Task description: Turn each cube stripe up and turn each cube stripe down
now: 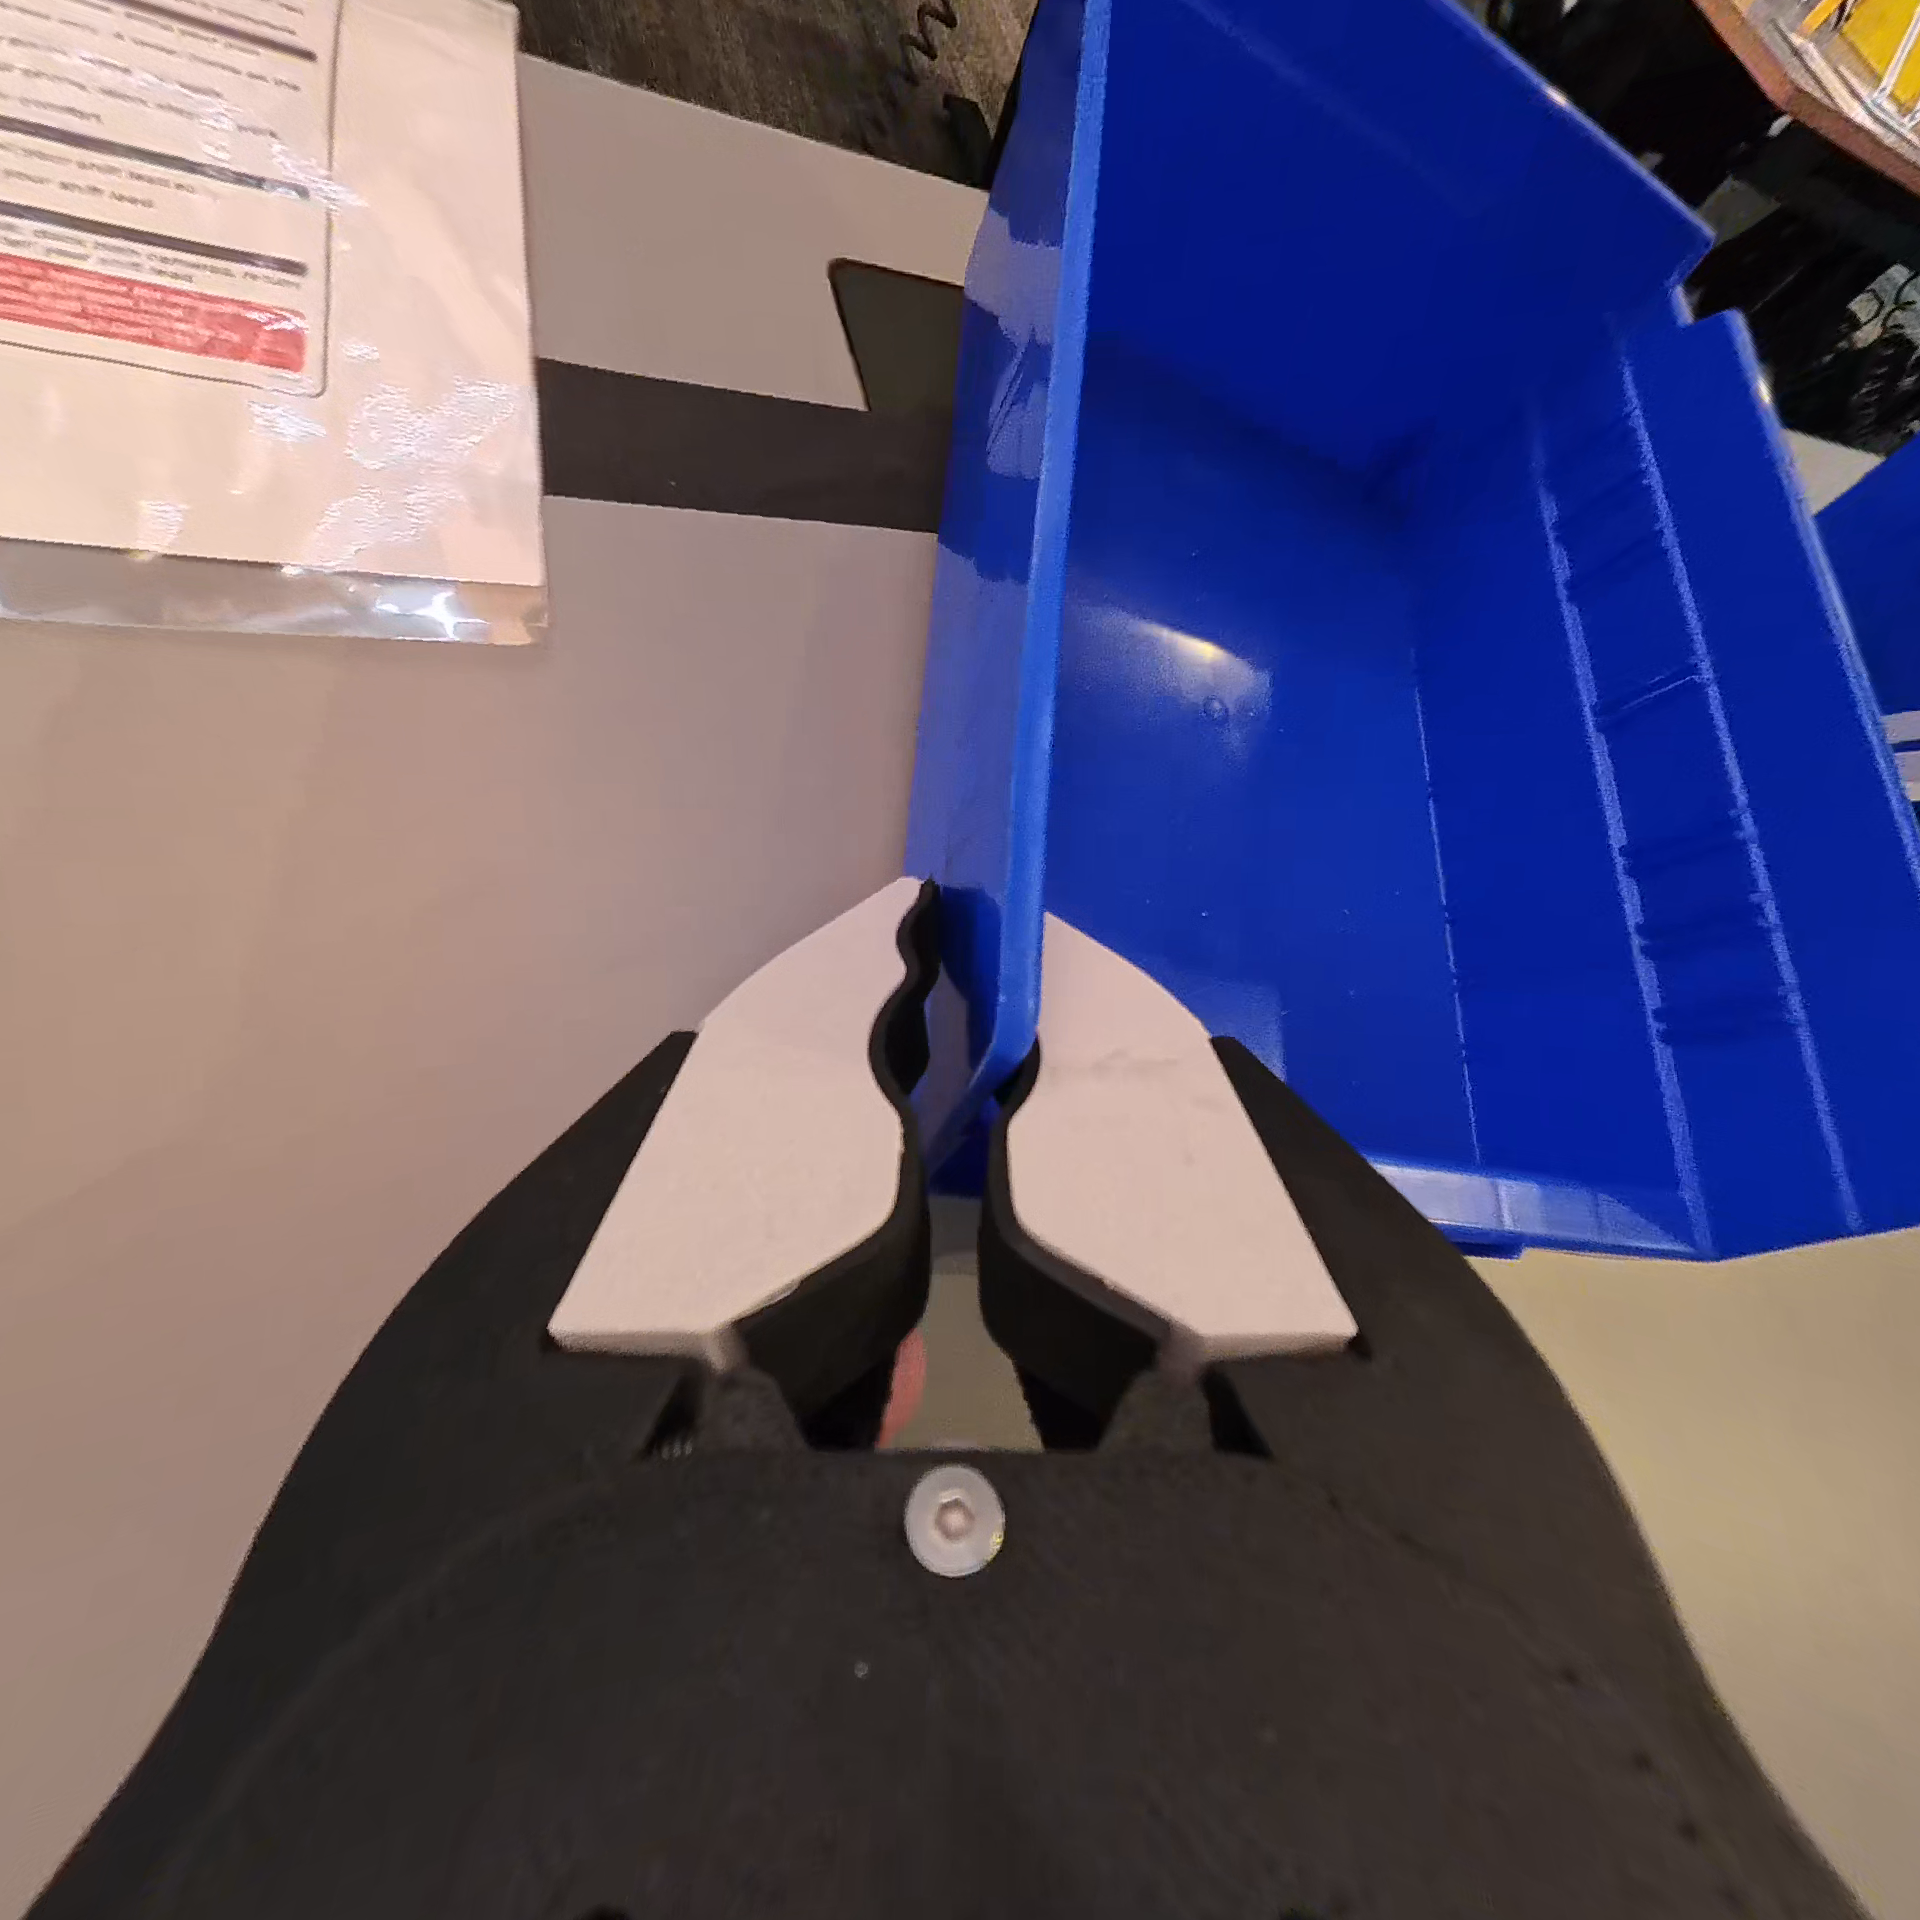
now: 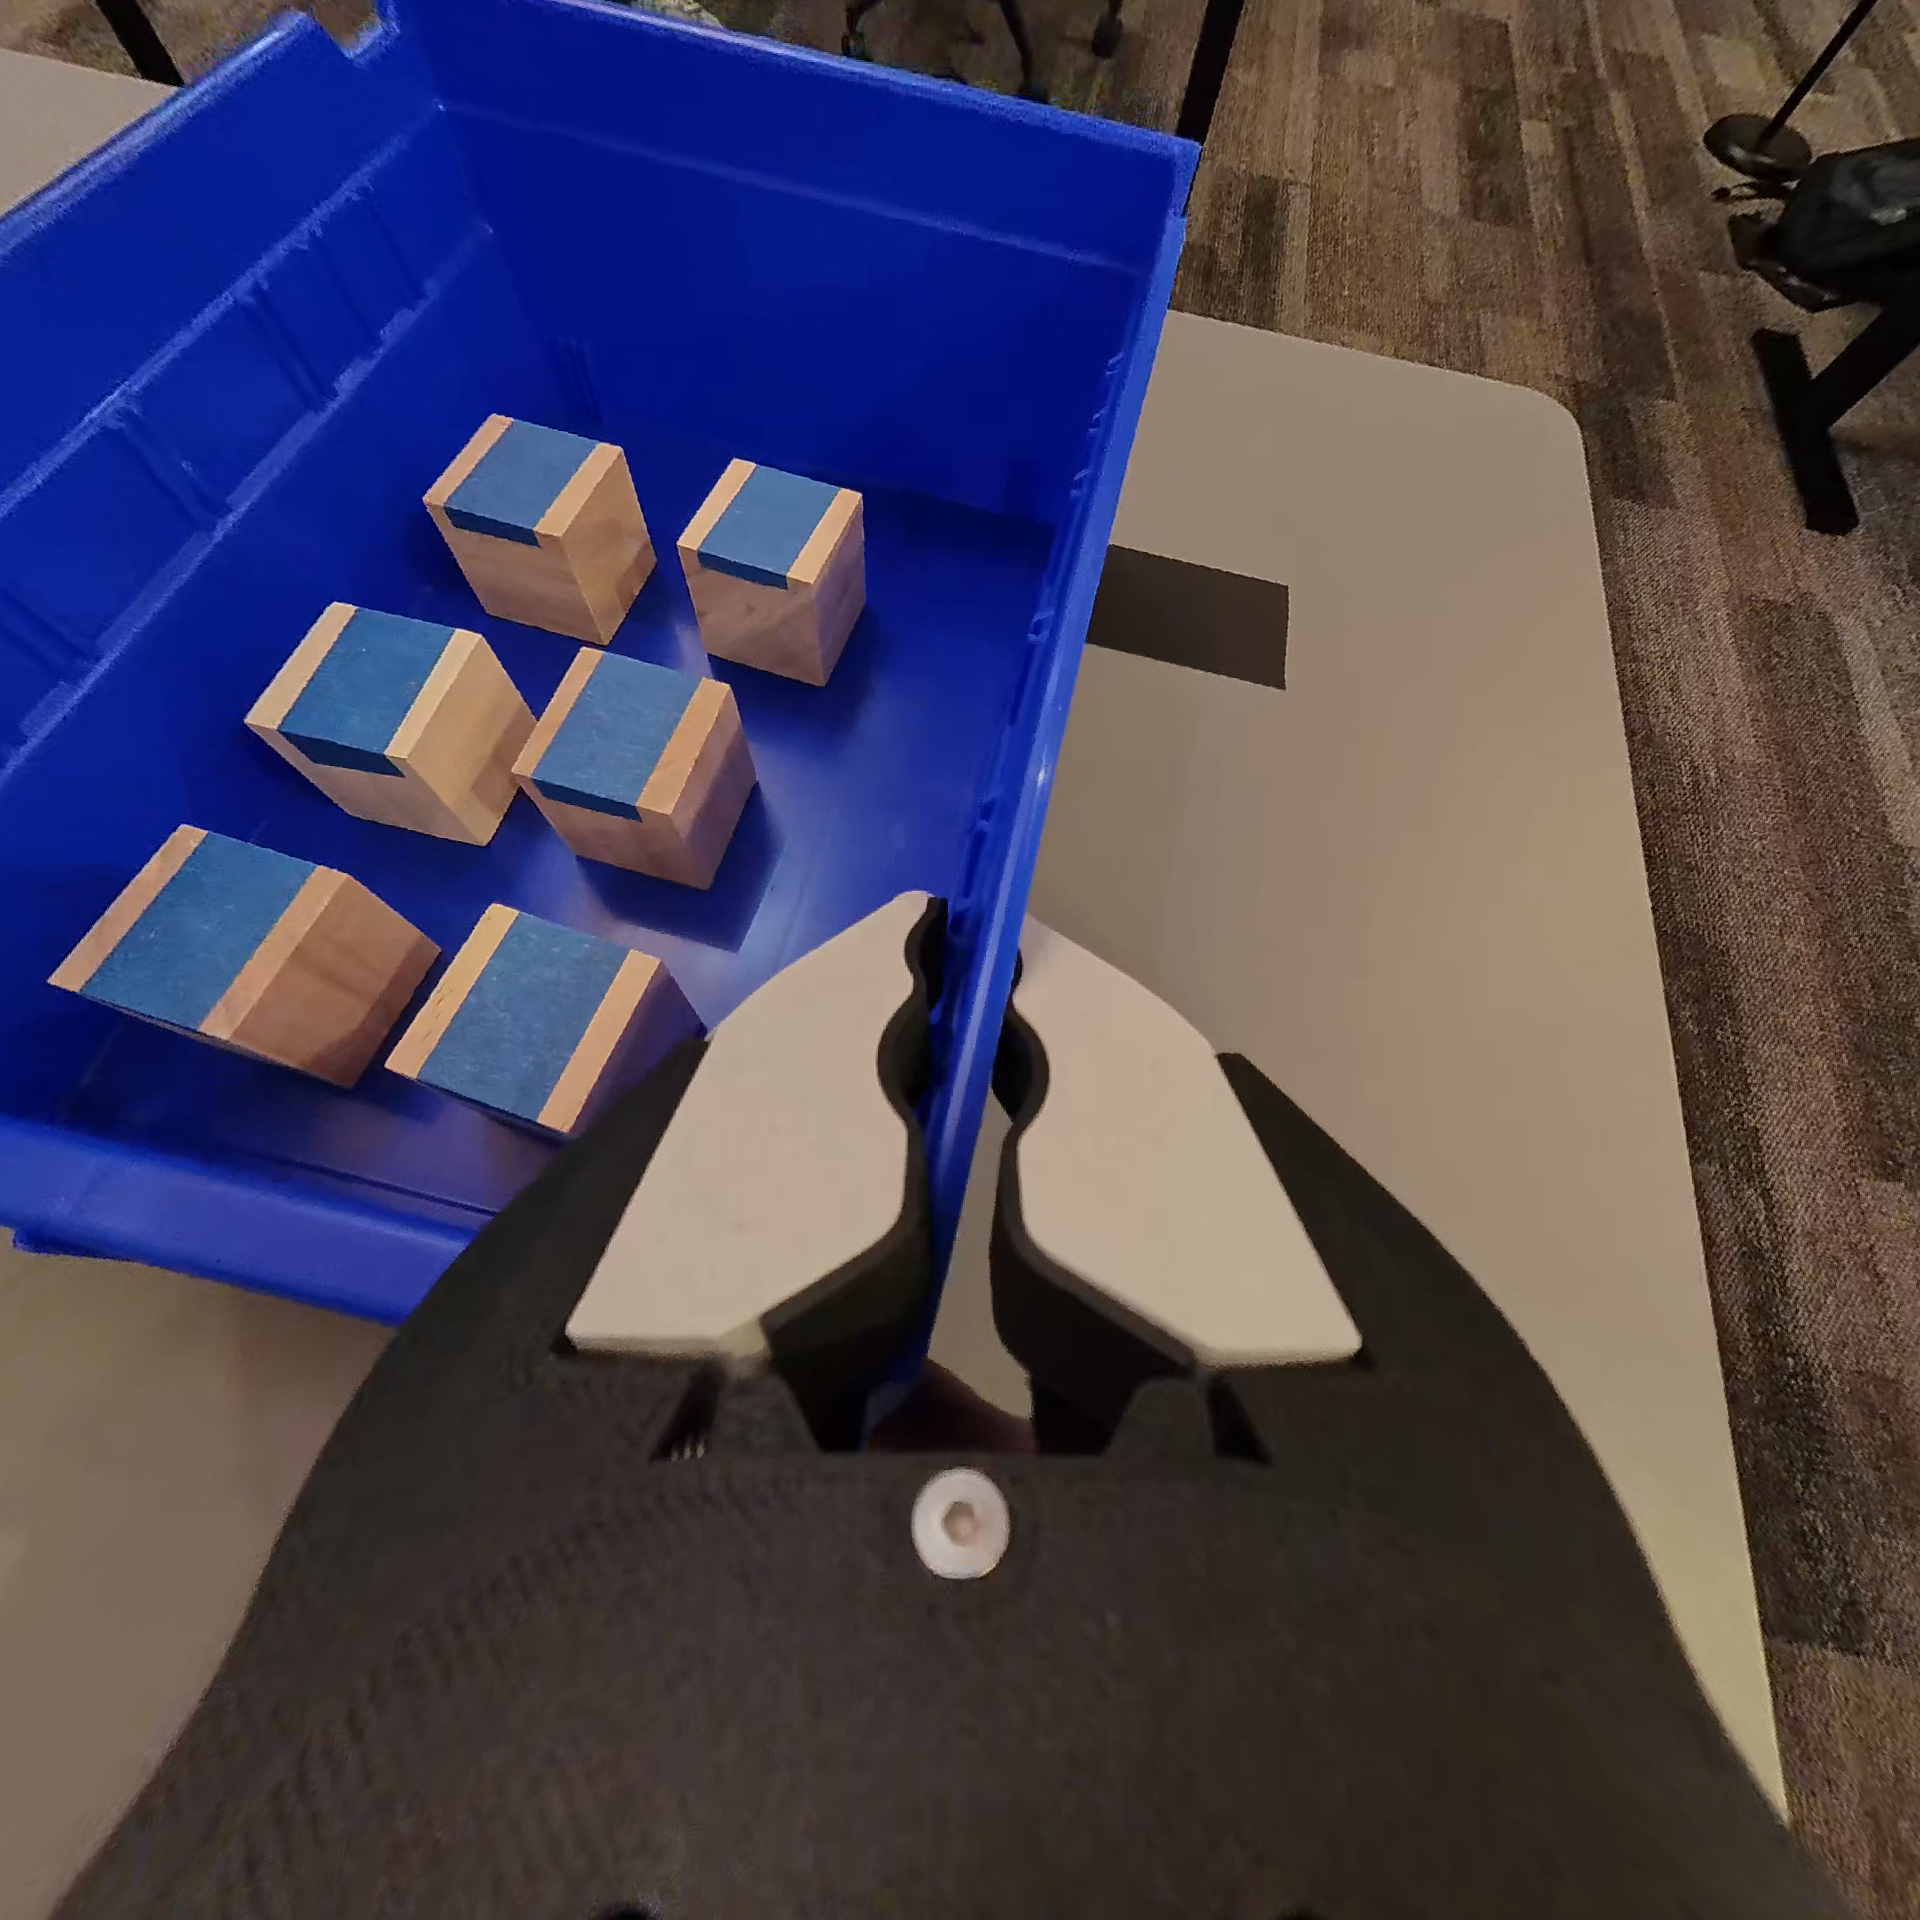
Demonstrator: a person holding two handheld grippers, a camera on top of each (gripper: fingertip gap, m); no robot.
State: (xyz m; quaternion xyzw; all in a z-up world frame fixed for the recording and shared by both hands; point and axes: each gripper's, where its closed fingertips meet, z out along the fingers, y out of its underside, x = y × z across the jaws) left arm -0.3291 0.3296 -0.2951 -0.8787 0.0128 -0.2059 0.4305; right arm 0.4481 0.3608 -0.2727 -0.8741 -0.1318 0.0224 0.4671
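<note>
Nearest the lens in both views is my own tool: a black housing with one silver screw, from which two pale fingers with black wavy pads reach forward.

My left gripper [image 1: 977, 997] is closed on the left wall of a blue bin [image 1: 1247, 623]. The outer pad presses the wall's outside face; the inner finger sits inside the bin, its pad hidden behind the rim. My right gripper [image 2: 971, 997] is clamped the same way on the bin's right wall, one pad inside, one outside, with the thin blue rim running between them toward twelve o'clock.

I judge this two-sided pinch is meant to steady, lift or shift the bin, not to handle a cube: neither gripper holds one.

Outward from my right fingers, toward ten o'clock, six wooden cubes [image 2: 634, 758] stand on the bin floor in three loose pairs, each apart from its neighbours. Every one shows a broad blue stripe on its top face, so by my reading the stripe-up half looks finished and the stripe-down half is not yet begun.

The bin rests on a grey table [image 1: 312, 935]. At eleven o'clock from my left fingers lies a printed sheet in a clear sleeve [image 1: 260, 312]. Black tape [image 2: 1195, 623] marks the table at one o'clock from my right fingers. Beyond the table edge lies patterned carpet [image 2: 1714, 935].
</note>
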